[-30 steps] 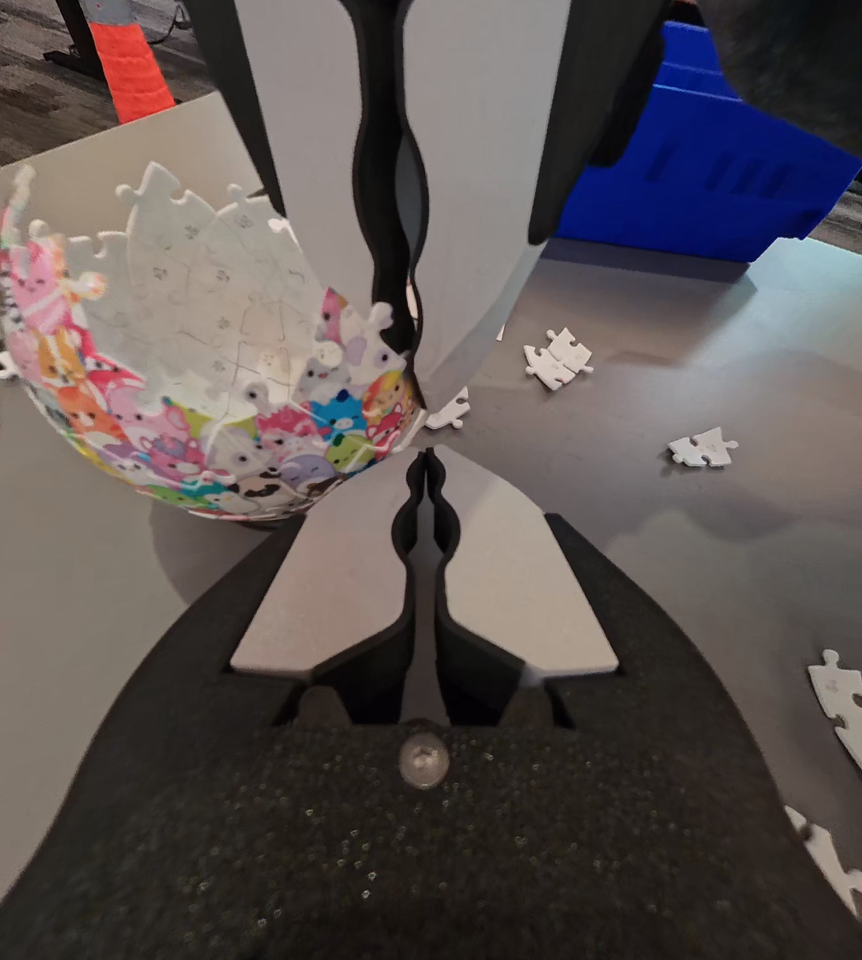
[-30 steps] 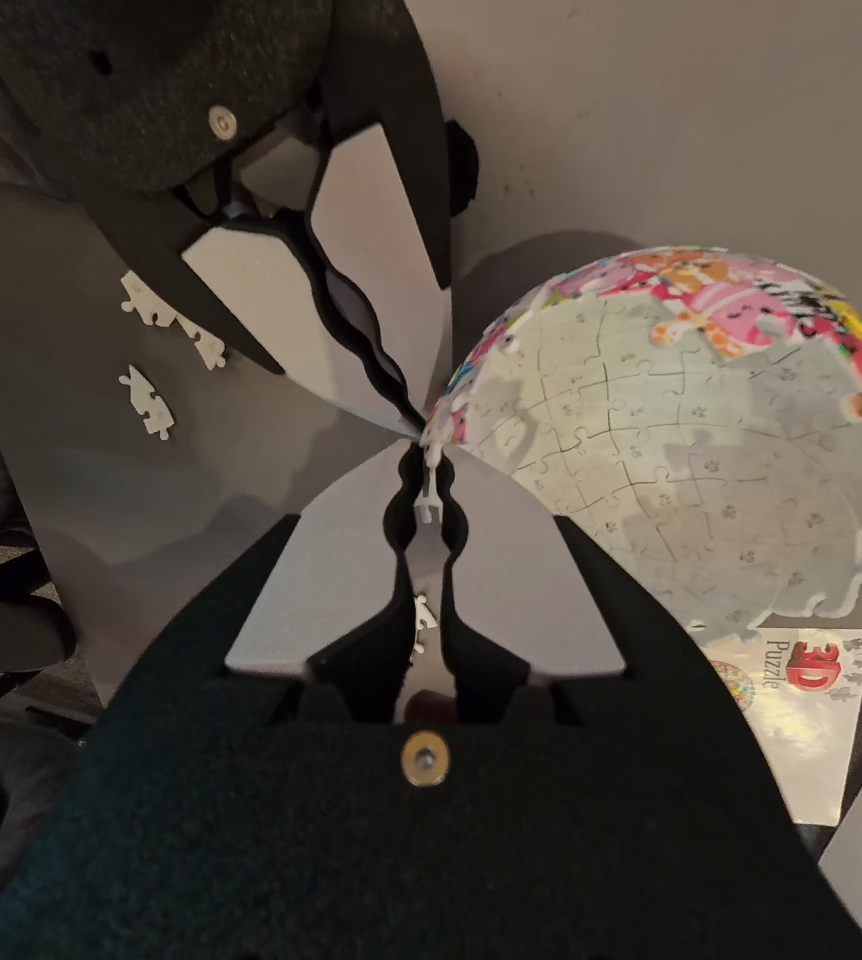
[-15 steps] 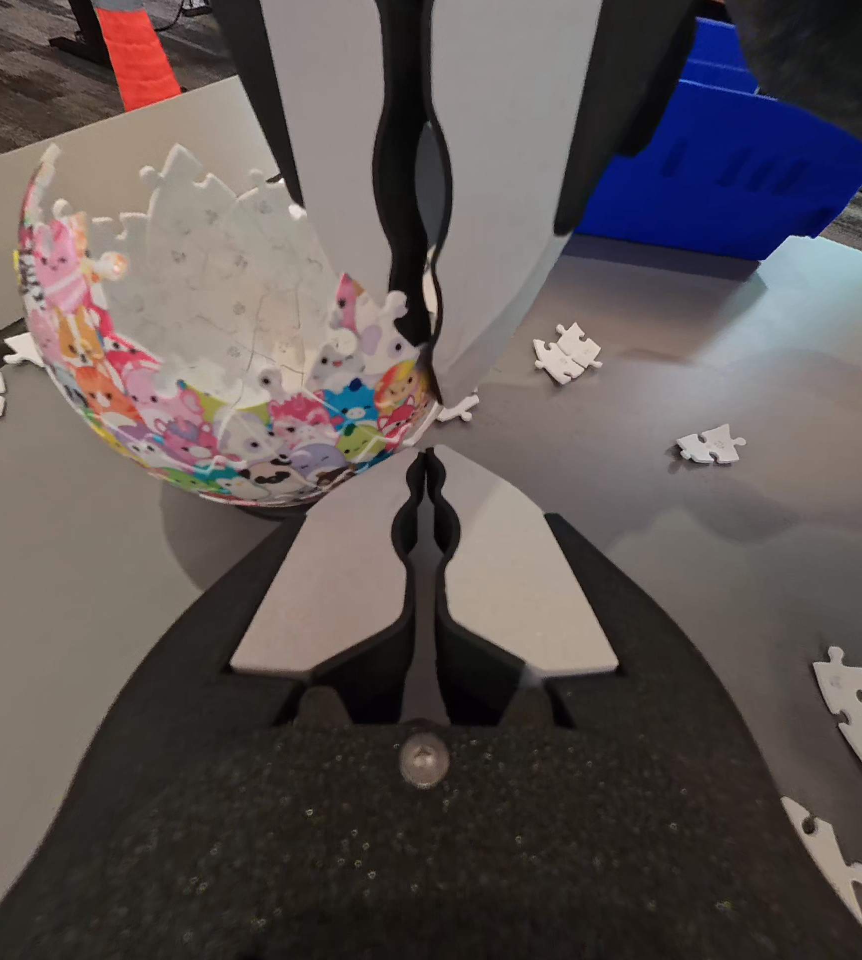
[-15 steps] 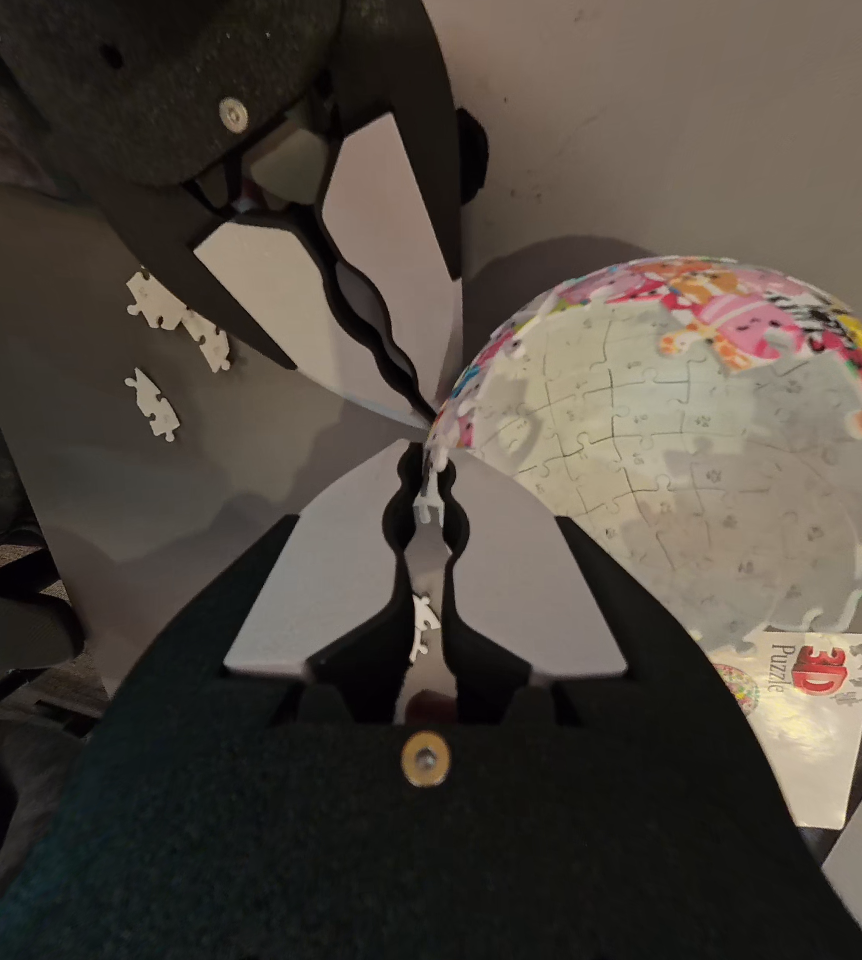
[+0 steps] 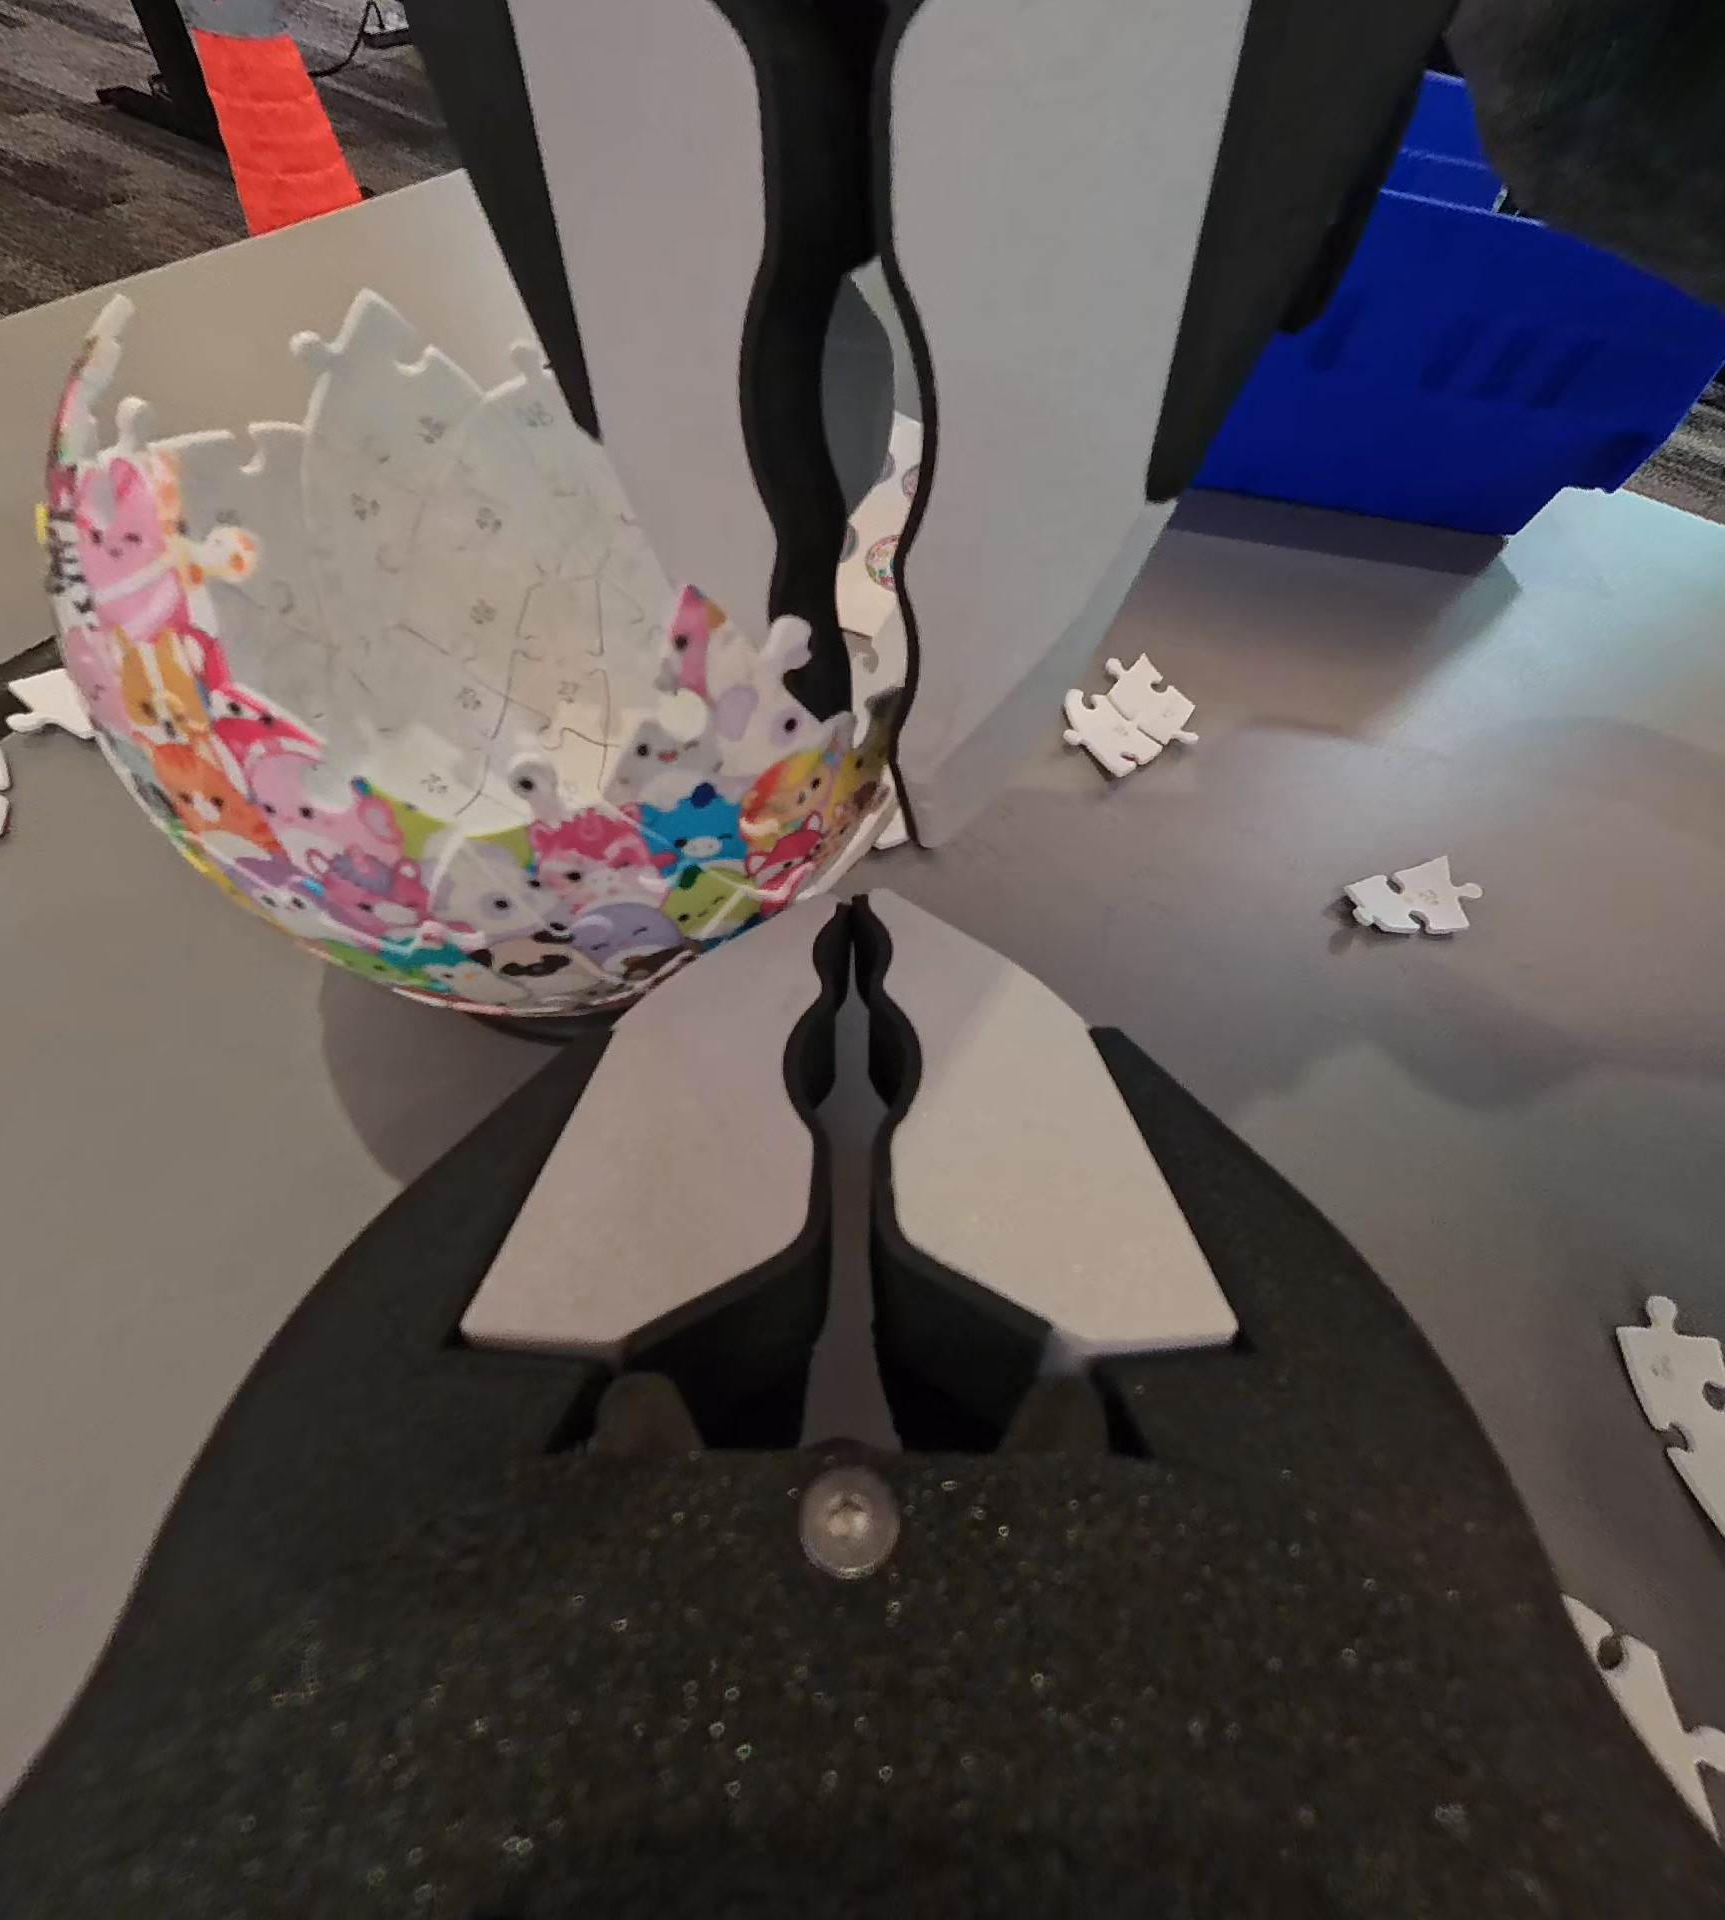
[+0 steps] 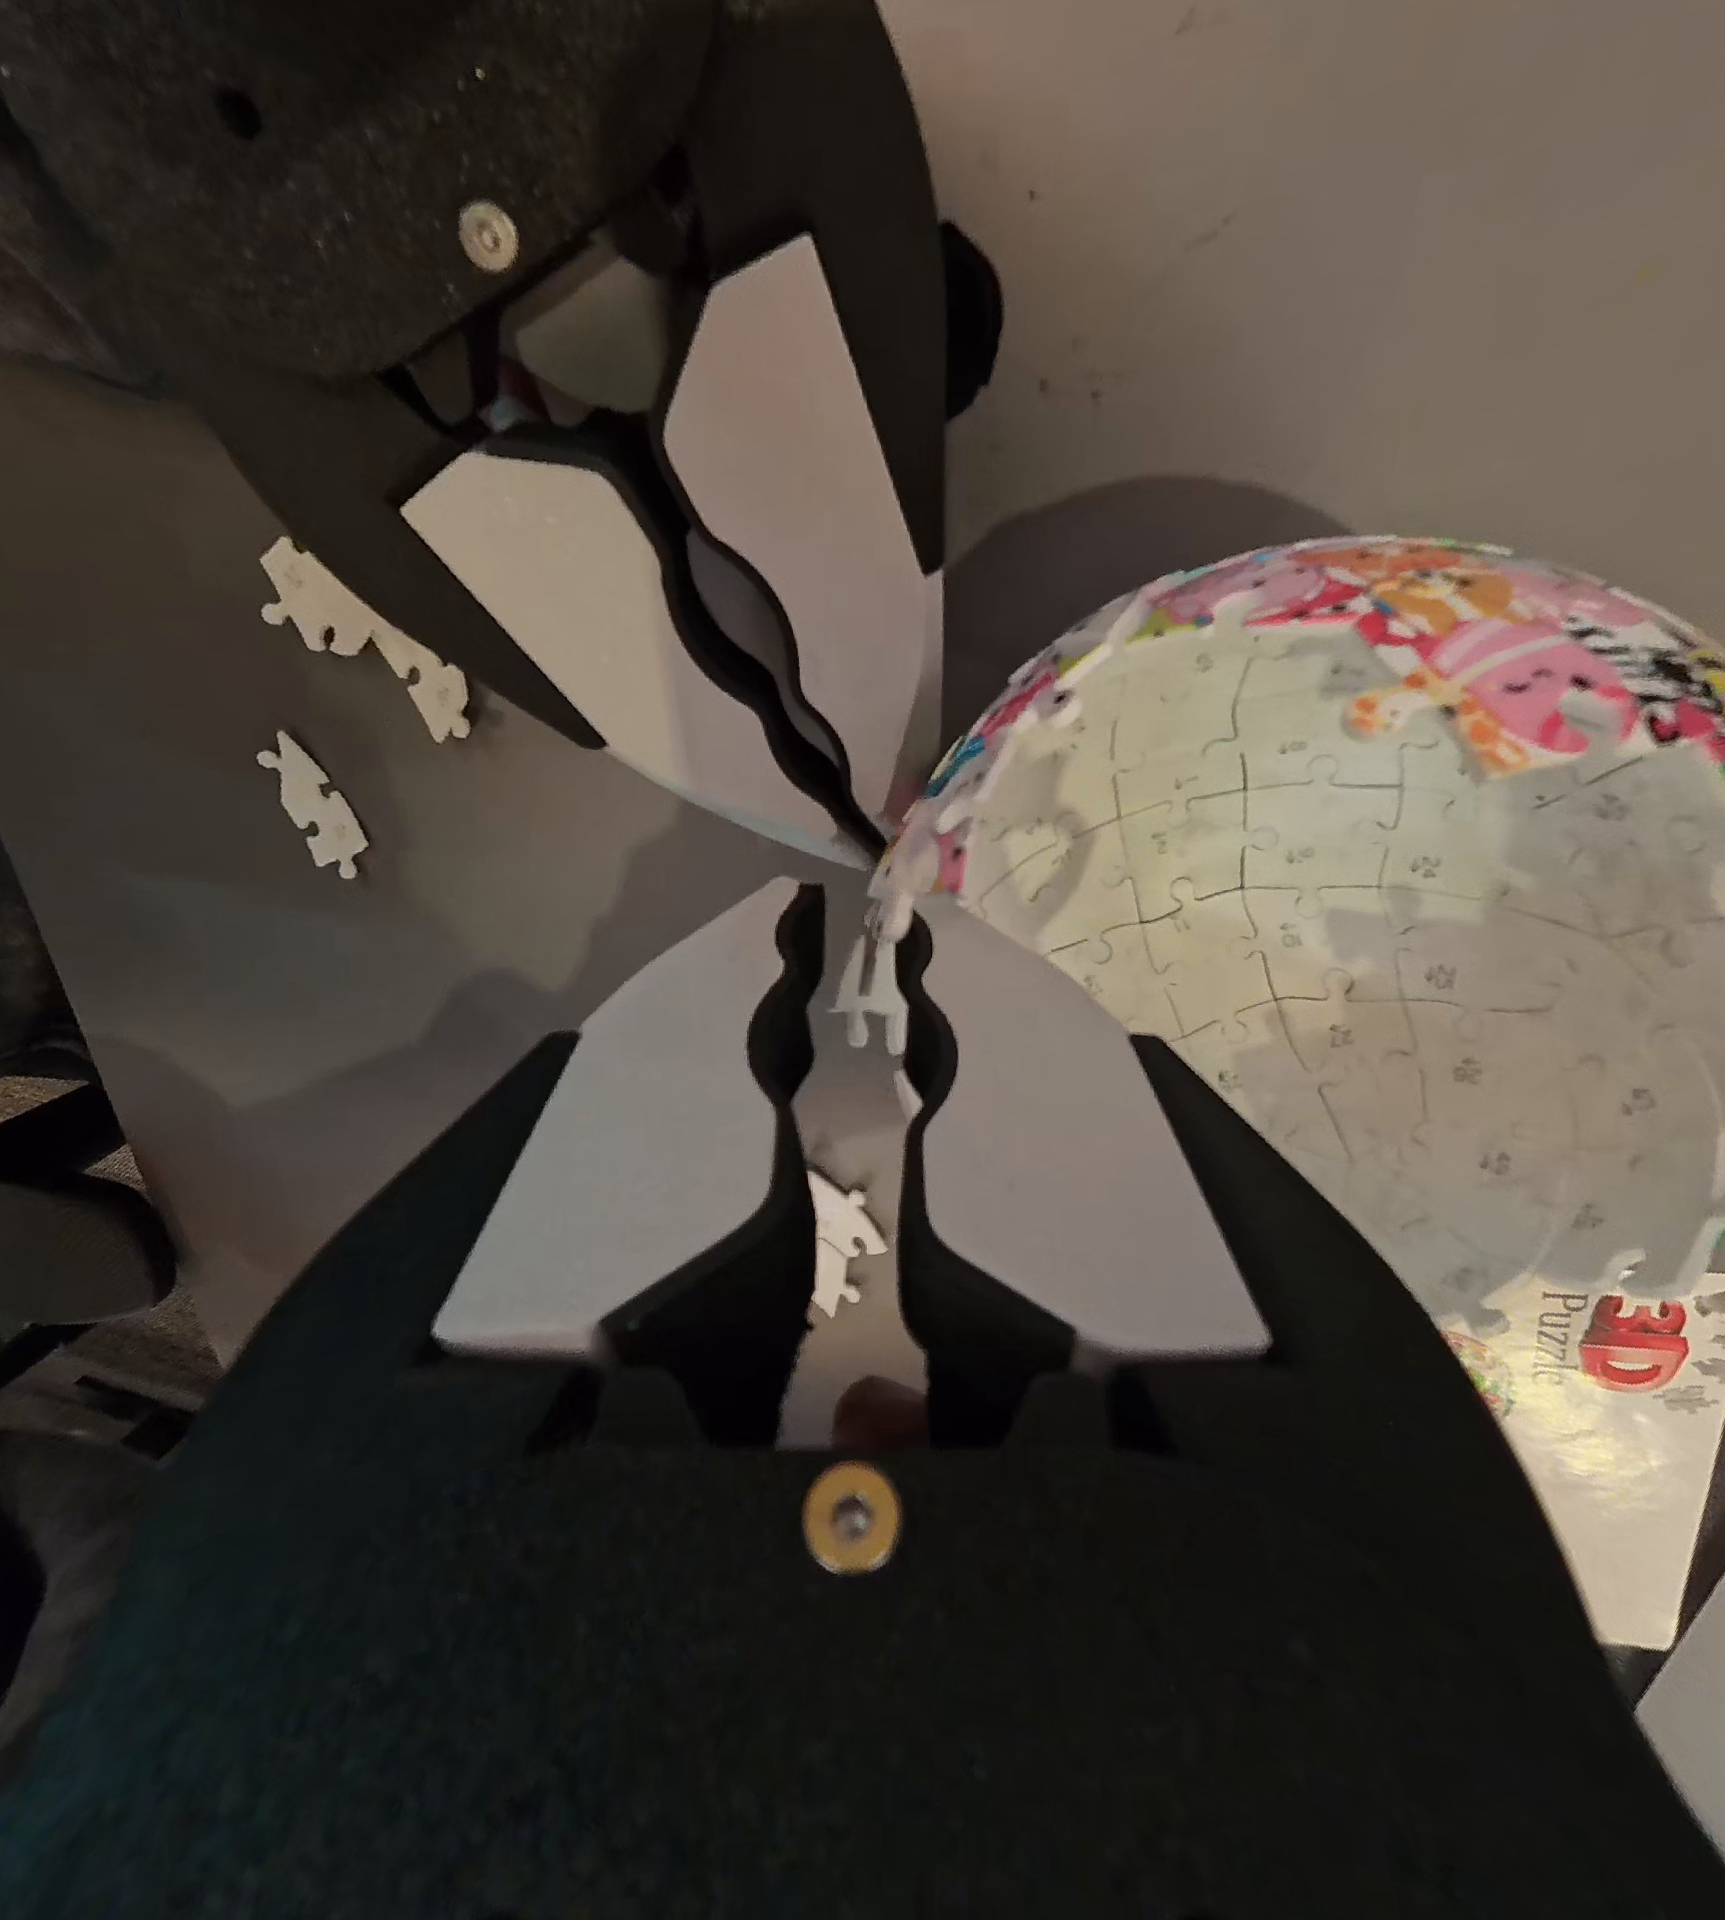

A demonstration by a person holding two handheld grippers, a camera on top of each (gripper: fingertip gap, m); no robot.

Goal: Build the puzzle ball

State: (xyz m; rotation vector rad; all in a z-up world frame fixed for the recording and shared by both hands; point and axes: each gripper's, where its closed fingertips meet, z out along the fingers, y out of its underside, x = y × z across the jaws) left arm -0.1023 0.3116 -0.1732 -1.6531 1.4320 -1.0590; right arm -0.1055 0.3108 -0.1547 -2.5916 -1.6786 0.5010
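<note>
On the grey table (image 5: 1460,1091) sits the half-built puzzle ball (image 5: 442,727), an open shell with its colourful printed side outward and its white inner face showing. Both grippers meet at the same spot on its jagged rim. The left gripper (image 5: 853,909) has its jaws pressed fully together with nothing visible between them, its tips just beside the ball's outer wall, probably to brace the shell from outside. The right gripper (image 6: 863,914), reaching in from the opposite side, is nearly closed on a white puzzle piece (image 6: 868,977) that stands edge-on between its fingers; the piece's far end touches the ball's rim, apparently so its tabs can be pushed into the neighbouring pieces. Whether it is already locked in cannot be told. Loose white pieces (image 5: 1128,717) lie scattered well apart on the table, so much of the ball remains to be built. A printed leaflet (image 6: 1606,1475) lies under the ball's far side, and a blue bin (image 5: 1440,353) stands behind.
</note>
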